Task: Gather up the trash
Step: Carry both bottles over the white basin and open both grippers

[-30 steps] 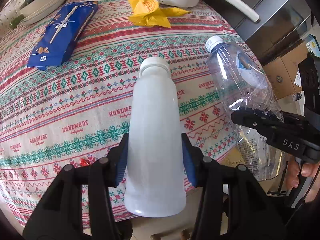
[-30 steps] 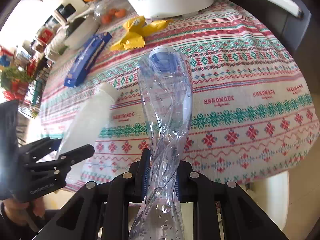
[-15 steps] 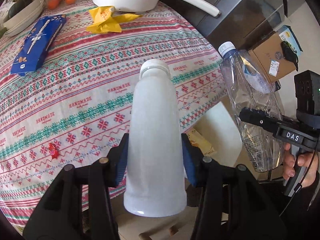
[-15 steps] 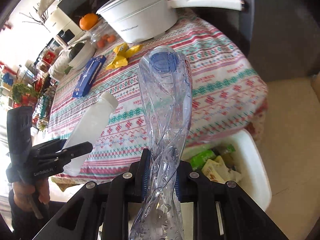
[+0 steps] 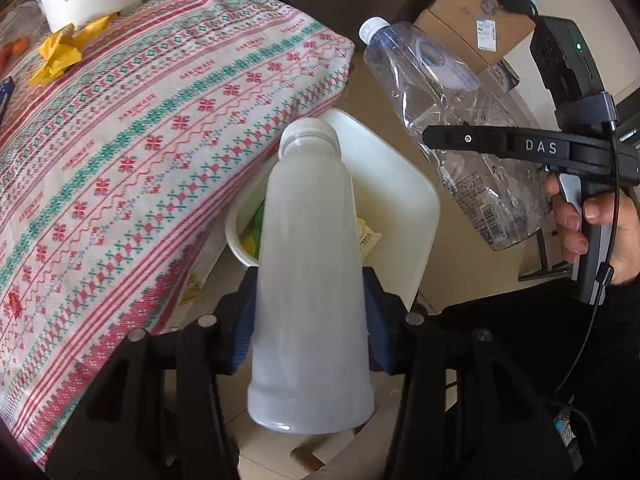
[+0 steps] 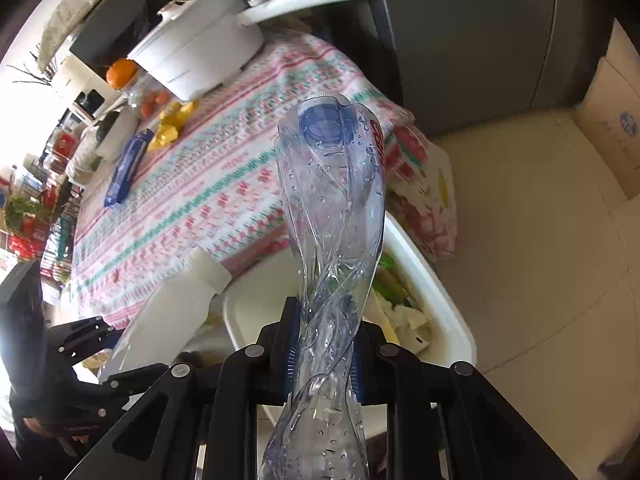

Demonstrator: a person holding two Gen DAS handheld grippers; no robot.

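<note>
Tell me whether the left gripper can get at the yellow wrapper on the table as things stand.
Probably not. The left gripper is shut on the white bottle and hangs over the white bin beside the table, while the yellow wrapper lies far across the tablecloth.

White pot (image 6: 200, 60) on patterned tablecloth (image 5: 132, 140); oranges (image 6: 154, 102) beside it; cardboard box (image 5: 472, 20) on floor

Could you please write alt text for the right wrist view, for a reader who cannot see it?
The right gripper squeezes a crushed clear plastic bottle above a white bin of trash on the floor beside a patterned-cloth table. At lower left, the left gripper holds a white bottle.
</note>
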